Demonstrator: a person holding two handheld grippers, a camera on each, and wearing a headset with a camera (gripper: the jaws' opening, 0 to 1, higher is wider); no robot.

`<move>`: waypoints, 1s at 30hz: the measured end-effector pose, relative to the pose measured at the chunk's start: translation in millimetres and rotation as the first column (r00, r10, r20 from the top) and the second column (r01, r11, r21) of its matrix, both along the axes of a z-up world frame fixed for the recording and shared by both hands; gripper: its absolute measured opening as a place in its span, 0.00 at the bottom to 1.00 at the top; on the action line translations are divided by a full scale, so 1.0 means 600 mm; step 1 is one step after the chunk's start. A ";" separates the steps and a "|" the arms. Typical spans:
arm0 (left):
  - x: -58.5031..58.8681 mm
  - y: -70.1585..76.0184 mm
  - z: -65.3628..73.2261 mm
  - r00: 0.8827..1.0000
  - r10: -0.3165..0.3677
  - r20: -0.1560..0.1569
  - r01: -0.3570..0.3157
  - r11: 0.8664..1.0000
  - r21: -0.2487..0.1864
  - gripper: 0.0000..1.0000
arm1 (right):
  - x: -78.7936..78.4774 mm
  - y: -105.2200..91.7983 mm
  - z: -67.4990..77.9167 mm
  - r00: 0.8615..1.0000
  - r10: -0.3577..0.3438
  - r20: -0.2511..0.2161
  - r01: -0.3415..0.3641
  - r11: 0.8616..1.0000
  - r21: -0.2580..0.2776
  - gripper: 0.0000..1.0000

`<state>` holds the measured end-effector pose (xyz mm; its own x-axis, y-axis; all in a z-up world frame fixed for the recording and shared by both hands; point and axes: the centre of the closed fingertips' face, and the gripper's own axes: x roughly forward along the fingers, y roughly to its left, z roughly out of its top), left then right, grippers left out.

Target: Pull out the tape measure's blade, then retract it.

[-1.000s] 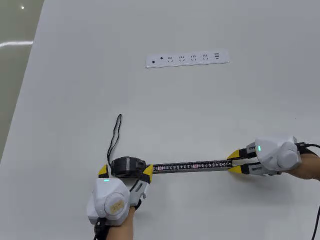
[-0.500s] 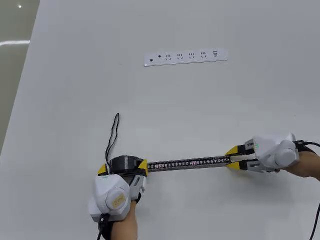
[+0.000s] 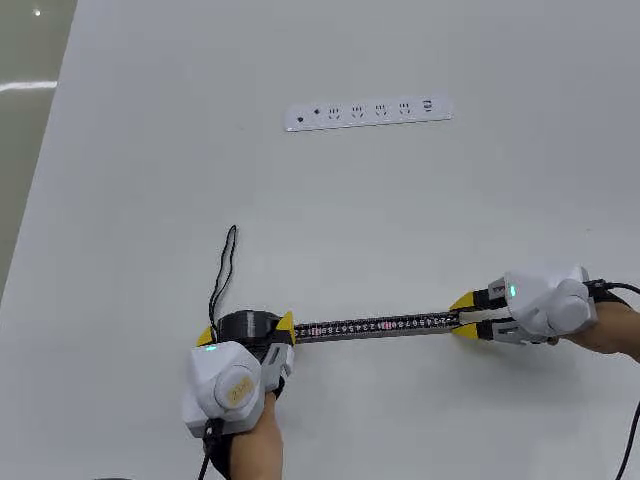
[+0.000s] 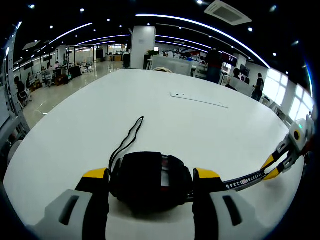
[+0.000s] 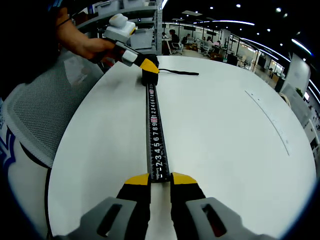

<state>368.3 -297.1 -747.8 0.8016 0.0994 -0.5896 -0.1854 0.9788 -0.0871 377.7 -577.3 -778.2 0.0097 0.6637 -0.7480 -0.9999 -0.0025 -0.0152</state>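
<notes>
**A:** Where is the tape measure right now?

**B:** On the white counter, close to me on my left side. The tape measure has a black case. My left gripper is closed around it, with one yellow-tipped jaw against each side.

**A:** And the blade?

**B:** The blade is drawn out of the case and runs in a straight line to the right, printed numbers facing up. It lies low along the counter, but I cannot tell whether it touches the surface. My right gripper is clamped on its far end. In the right gripper view the two jaws pinch the blade's tip from either side, with the lowest numbers nearest them.

**A:** So your two grippers are far from each other?

**B:** Well apart, with the whole drawn length of blade between them. In the left gripper view the right gripper is at the right edge, holding the blade's end.

**A:** Anything else near the case?

**B:** A thin black strap trails from the case away from me, lying in a narrow loop on the counter. Farther back, well apart from everything else, a white power strip lies flat, roughly parallel to the blade.

**A:** Is the case upright or on its side?

**B:** I cannot tell; my jaws cover its sides.
</notes>
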 end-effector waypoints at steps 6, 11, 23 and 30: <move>-0.001 0.000 -0.005 1.000 0.009 -0.009 -0.009 1.000 0.005 0.66 | 0.001 -0.001 0.000 1.000 -0.002 0.001 0.002 1.000 0.001 0.13; -0.001 0.000 -0.005 1.000 0.004 -0.020 -0.004 1.000 0.002 0.65 | 0.001 -0.002 0.000 1.000 -0.006 0.001 0.006 1.000 0.004 0.13; -0.002 0.000 -0.007 0.999 0.000 -0.037 -0.001 1.000 -0.011 0.63 | -0.001 -0.002 0.004 1.000 0.000 0.014 0.000 1.000 -0.006 0.13; -0.002 0.000 -0.007 0.999 0.004 -0.038 -0.004 1.000 0.002 0.64 | -0.001 -0.002 0.005 1.000 -0.004 0.016 0.004 1.000 -0.006 0.13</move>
